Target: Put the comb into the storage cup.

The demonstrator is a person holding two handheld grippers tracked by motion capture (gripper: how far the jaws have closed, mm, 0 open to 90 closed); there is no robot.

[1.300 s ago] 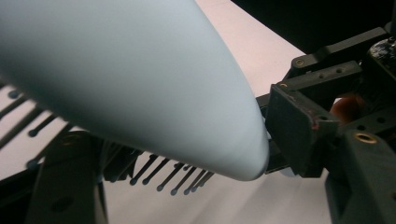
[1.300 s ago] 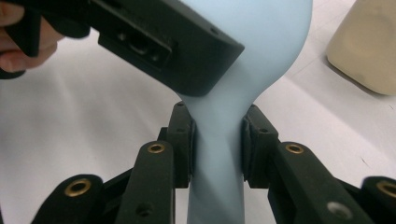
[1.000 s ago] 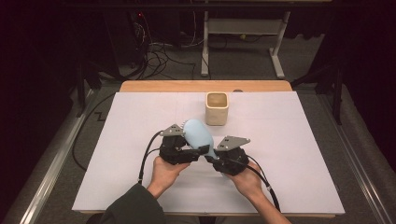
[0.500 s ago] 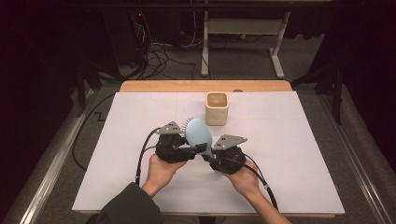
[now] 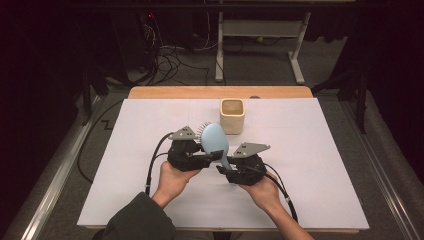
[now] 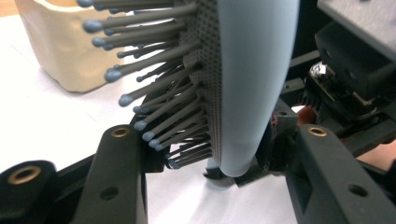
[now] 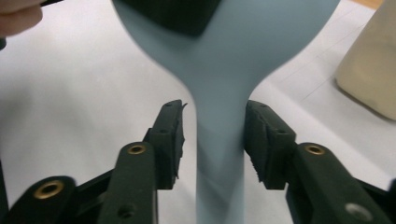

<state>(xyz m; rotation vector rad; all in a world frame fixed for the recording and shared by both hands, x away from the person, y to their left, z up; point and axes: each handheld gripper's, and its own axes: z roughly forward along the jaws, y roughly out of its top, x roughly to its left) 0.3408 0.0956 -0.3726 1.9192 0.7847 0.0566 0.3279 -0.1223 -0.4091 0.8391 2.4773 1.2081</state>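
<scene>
A light blue hairbrush point(image 5: 215, 140) with dark bristles is held above the white table between both grippers. My left gripper point(image 5: 206, 158) is shut on the lower part of the brush head point(image 6: 252, 84), bristles against one jaw and the smooth back against the other. My right gripper point(image 5: 226, 168) is open. Its jaws flank the brush handle point(image 7: 219, 154): one pad touches it and a narrow gap shows at the other. A cream square cup point(image 5: 232, 116) stands upright just beyond the brush, also seen in the left gripper view point(image 6: 60, 46) and the right gripper view point(image 7: 369, 79).
A white sheet point(image 5: 125, 195) covers the table, with a wooden strip point(image 5: 215, 92) along its far edge. Black cables point(image 5: 150, 170) trail from both grippers toward the person. Beyond the table lie floor cables point(image 5: 175, 60) and a white desk frame point(image 5: 260, 30).
The brush head has risen a little and leans more toward the cup. Both hands have stayed nearly in place.
</scene>
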